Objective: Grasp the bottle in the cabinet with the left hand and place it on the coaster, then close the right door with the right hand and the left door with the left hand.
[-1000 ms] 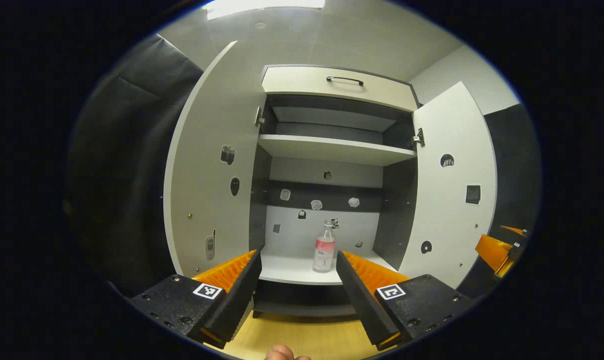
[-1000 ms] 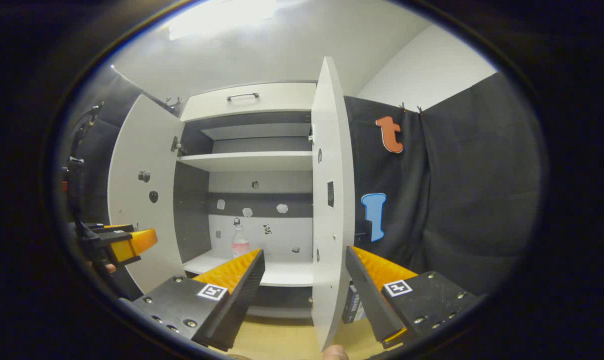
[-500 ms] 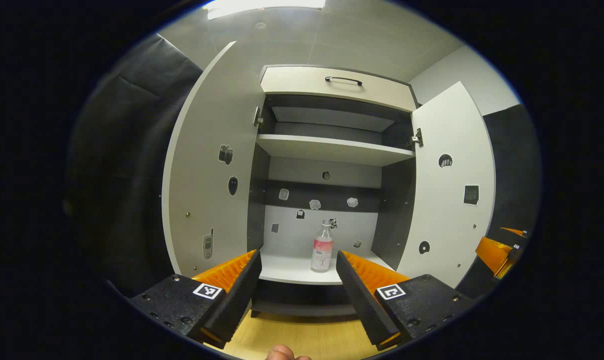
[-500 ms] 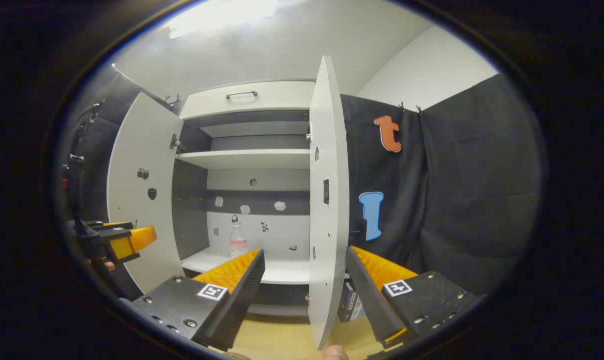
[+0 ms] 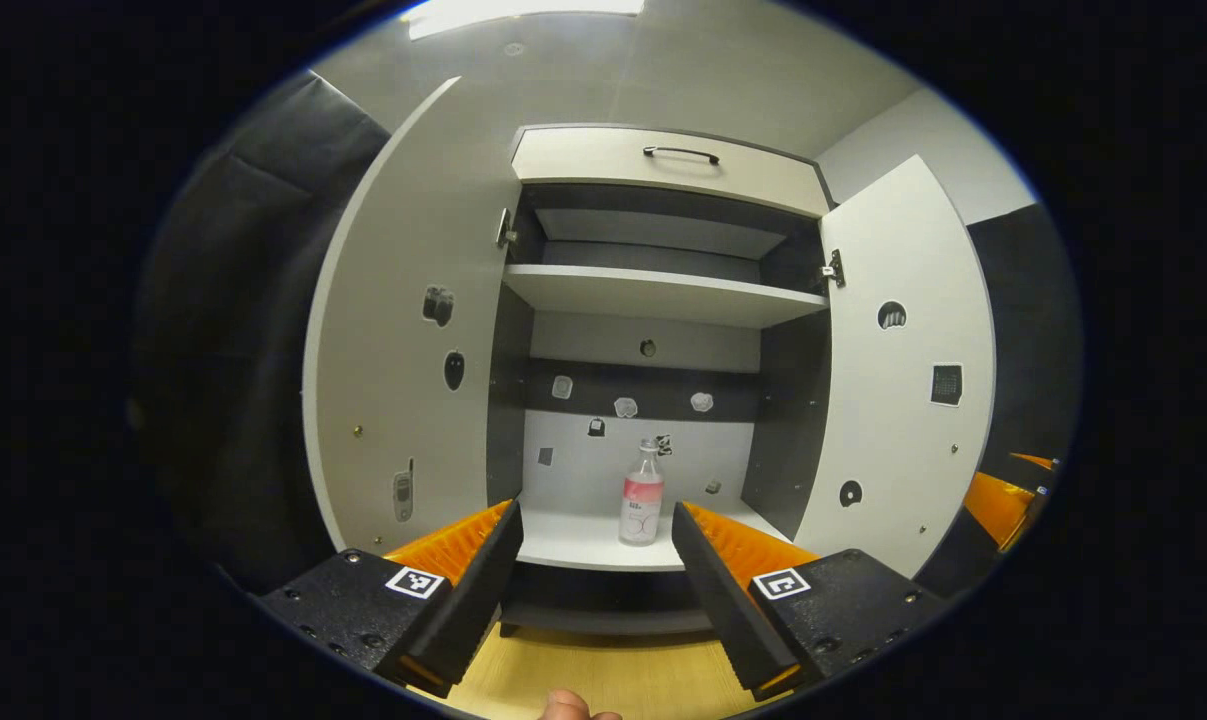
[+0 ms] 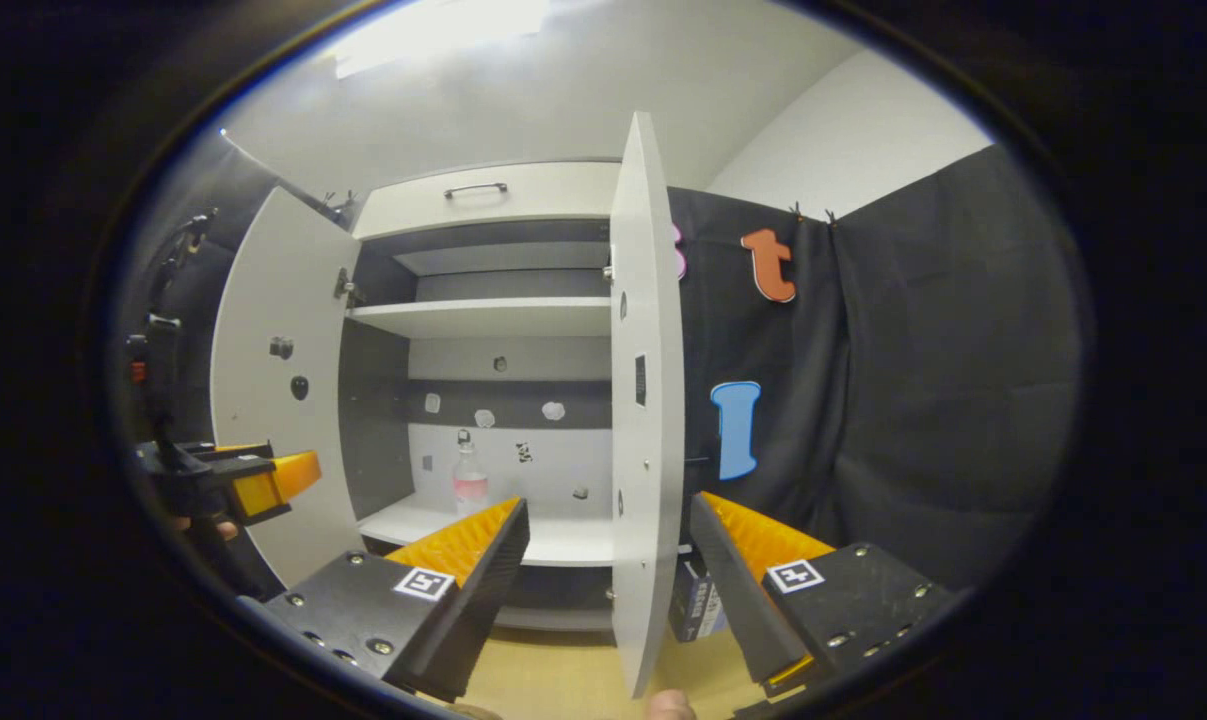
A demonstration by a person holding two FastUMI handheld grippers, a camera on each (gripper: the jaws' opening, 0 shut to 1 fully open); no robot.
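Note:
A clear bottle (image 5: 642,496) with a pink label stands upright on the cabinet's lower shelf (image 5: 583,540), near its middle. Both cabinet doors hang open: the left door (image 5: 403,340) and the right door (image 5: 903,380). My left gripper (image 5: 595,520) is open, short of the shelf, with the bottle showing between its fingers farther off. In the right gripper view the bottle (image 6: 469,483) stands far left of the right door's edge (image 6: 645,400). My right gripper (image 6: 608,520) is open, its fingers on either side of that edge without touching it. The left gripper (image 6: 263,480) shows at the left.
An upper shelf (image 5: 663,295) and a top drawer with a dark handle (image 5: 681,153) sit above. Small stickers dot the doors and back wall. A wooden surface (image 5: 603,680) lies below the cabinet. A dark box (image 6: 698,600) stands behind the right door, by the black cloth wall.
Both views have shifted slightly; the cabinet looks a little larger and the bottle sits a little left of where it was. Both grippers stay open.

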